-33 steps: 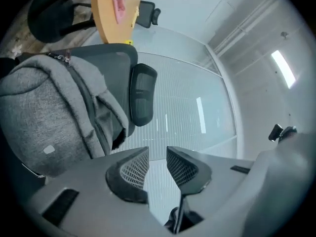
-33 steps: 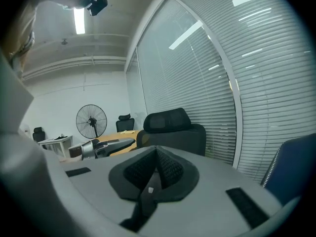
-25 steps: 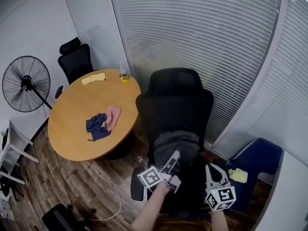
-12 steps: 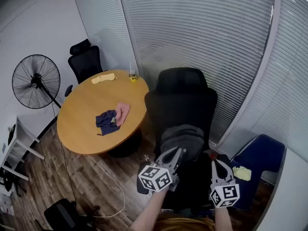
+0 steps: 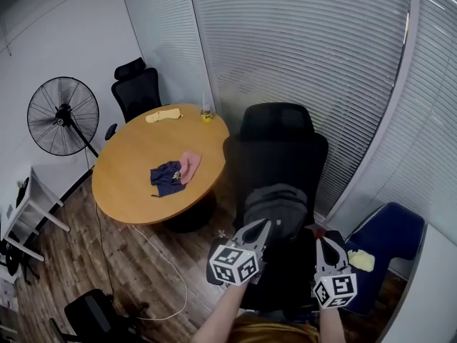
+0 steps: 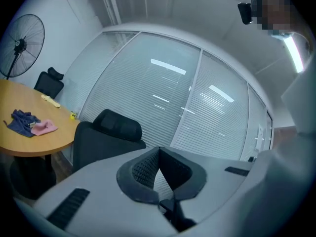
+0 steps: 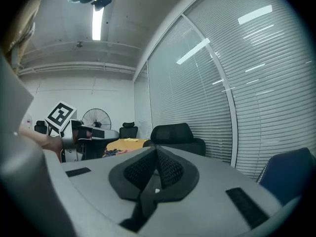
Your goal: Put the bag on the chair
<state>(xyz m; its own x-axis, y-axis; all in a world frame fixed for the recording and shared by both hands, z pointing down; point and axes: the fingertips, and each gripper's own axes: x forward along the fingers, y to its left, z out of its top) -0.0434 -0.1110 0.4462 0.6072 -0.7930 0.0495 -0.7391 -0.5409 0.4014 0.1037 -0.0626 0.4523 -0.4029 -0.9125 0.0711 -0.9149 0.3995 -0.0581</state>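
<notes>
Bag (image 5: 277, 204) sits on the seat of a black office chair (image 5: 278, 148), just beyond 2 grippers at the near edge. The left gripper (image 5: 263, 225) has its fingers pressed together with nothing between them. Its tip overlaps the bag's near left edge in the head view; whether it touches I cannot tell. The right gripper (image 5: 323, 243), also closed and empty, hangs beside the bag's near right corner. The bag is a grey rounded lump, slightly wider left to right, resting against the chair back. Which way its top points I cannot tell.

To the right stands a blue chair (image 5: 389, 238) with a yellow item (image 5: 361, 261) on it. Left of the black chair is a round wooden table (image 5: 136, 184) carrying a blue cloth (image 5: 166, 177), a pink cloth (image 5: 189, 165) and, farther off, a yellow cloth (image 5: 164, 115). Beyond it stand a fan (image 5: 63, 116) and a second black chair (image 5: 138, 91), with blinds (image 5: 300, 48) behind.
</notes>
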